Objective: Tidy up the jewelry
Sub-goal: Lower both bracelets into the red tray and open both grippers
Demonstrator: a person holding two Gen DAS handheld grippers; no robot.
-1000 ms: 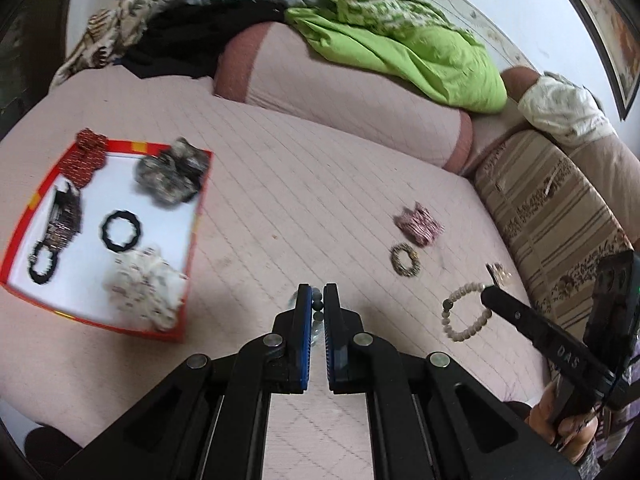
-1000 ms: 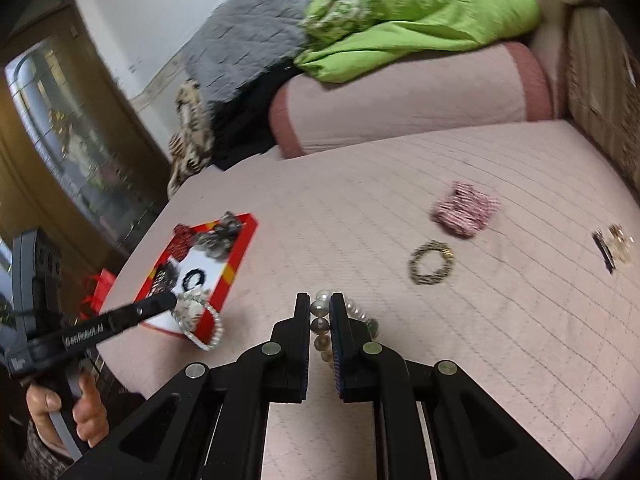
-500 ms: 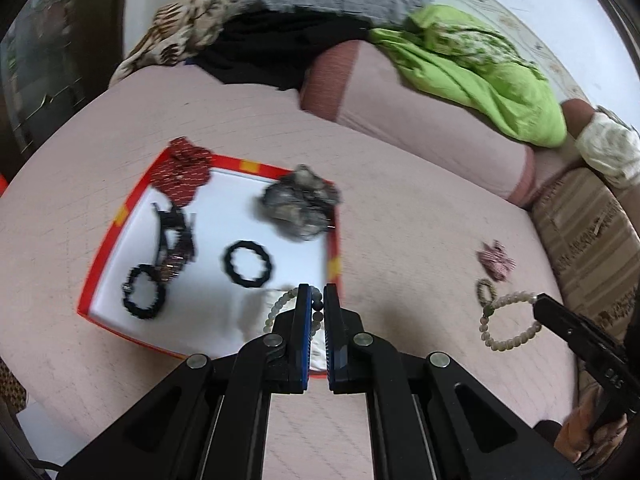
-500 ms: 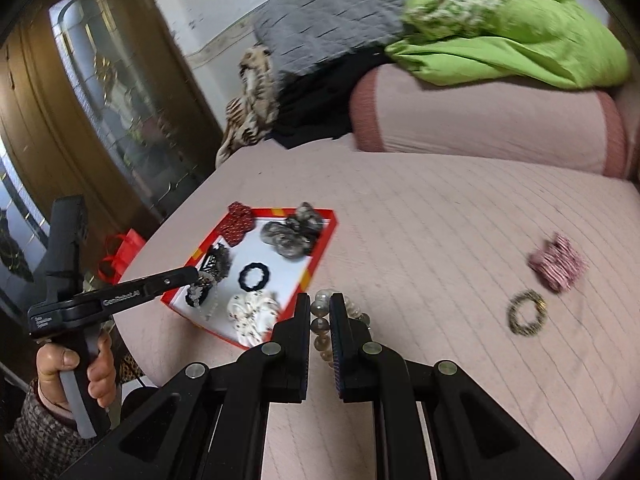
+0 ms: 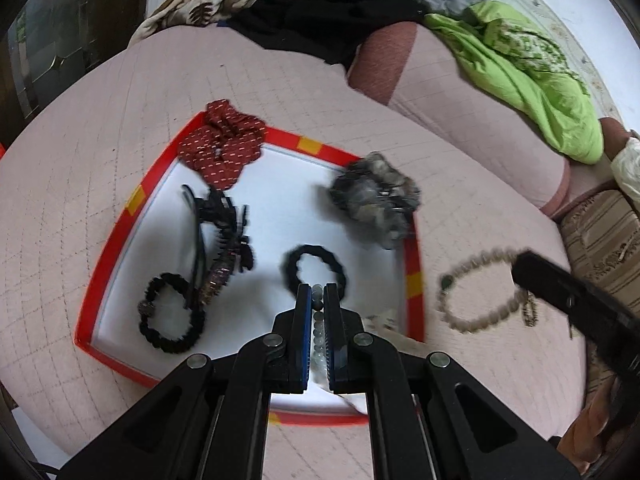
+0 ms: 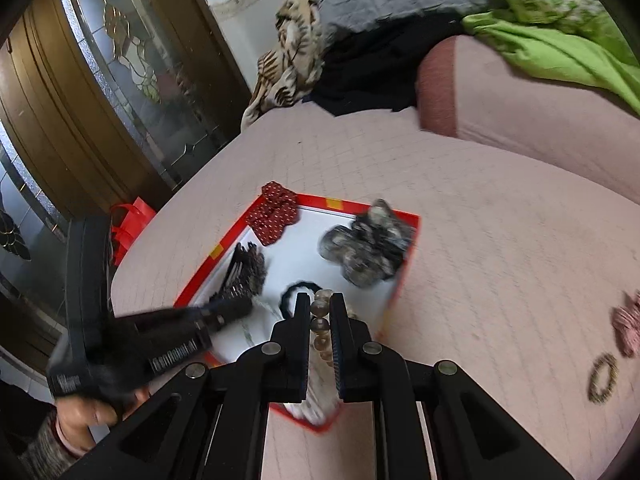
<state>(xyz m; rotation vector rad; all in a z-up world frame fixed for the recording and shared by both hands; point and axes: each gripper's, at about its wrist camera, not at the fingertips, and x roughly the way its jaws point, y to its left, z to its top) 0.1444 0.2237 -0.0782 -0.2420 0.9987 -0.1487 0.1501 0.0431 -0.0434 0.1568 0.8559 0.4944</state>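
Both tools have swung over from the open bedspread to the red-rimmed tray (image 5: 414,280), so the two bracelets that were being carried across the bed now hang at the drop-off point; to my eye only the release is left for this pair.

The left tool (image 5: 318,304) is closed to a narrow slit over the tray's white floor, pinching a strand of small pale grey beads (image 5: 318,320). The right tool (image 6: 319,312) is likewise nearly closed, gripping a string of larger, round, brownish beads (image 6: 320,324); in the left view this beaded bracelet dangles as a loop just outside the tray's right rim.

Inside the tray lie soft and hard things mixed: a dark red dotted fabric scrunchie (image 5: 222,148) at the far corner, a crumpled grey scrunchie (image 5: 376,204), a plain black elastic ring (image 5: 314,268), a chunky black bead bracelet (image 5: 172,320) and a toothed black hair clip (image 5: 224,236). Well away from the tray on the quilted pink bedspread (image 6: 500,248), a pink scrunchie (image 6: 628,328) and a small dark-gold bracelet (image 6: 604,376) await collection.
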